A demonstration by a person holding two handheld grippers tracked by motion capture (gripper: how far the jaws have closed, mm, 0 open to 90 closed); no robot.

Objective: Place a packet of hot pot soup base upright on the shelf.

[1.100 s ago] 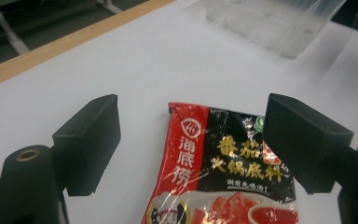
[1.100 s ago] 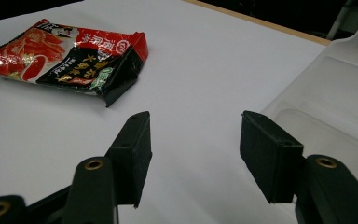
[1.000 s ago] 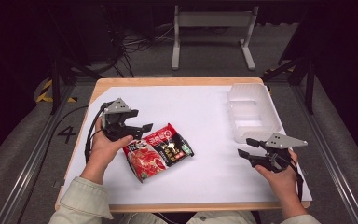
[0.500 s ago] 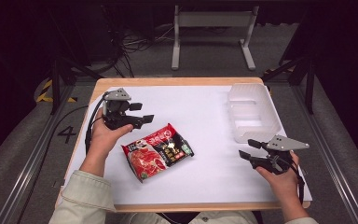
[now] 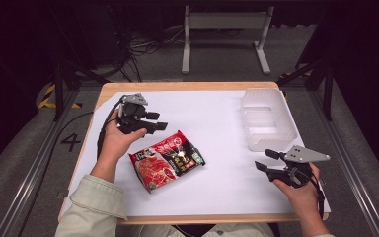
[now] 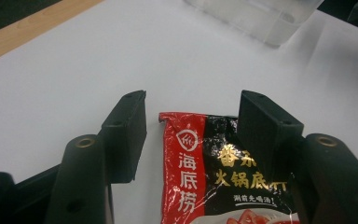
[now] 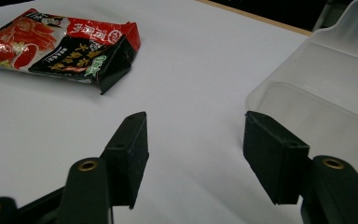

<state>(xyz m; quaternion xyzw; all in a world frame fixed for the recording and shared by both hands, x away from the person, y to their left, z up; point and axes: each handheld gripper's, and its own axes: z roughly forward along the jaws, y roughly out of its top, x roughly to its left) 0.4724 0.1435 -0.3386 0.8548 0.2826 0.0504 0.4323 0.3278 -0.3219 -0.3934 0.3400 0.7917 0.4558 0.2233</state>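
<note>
In the left gripper view the red and black sauce packet (image 6: 214, 172) lies flat on the white sheet (image 6: 74, 79), its top edge between the two spread jaws of the left gripper (image 6: 191, 135). The right-hand jaw covers part of the packet's black panel, and the packet's lower part is cut off at the bottom of the picture; whether the jaws hover above it or flank it is hard to tell, though nothing is pinched. From the high view the left gripper (image 5: 159, 121) sits just beyond the packet (image 5: 167, 159), near its far corner, held by a left hand (image 5: 114, 140) whose pale sleeve (image 5: 96, 207) comes in from the bottom edge, forearm angled up toward the table's middle.

The right gripper (image 5: 262, 160) rests low near the front right of the sheet, jaws apart and holding nothing, pointing left toward the packet, well apart from it. In the right gripper view the packet (image 7: 60, 44) lies far off at upper left, and the clear plastic tray (image 7: 326, 88) stands just beside the right-hand jaw. The tray (image 5: 267, 118) sits at the table's far right.
</note>
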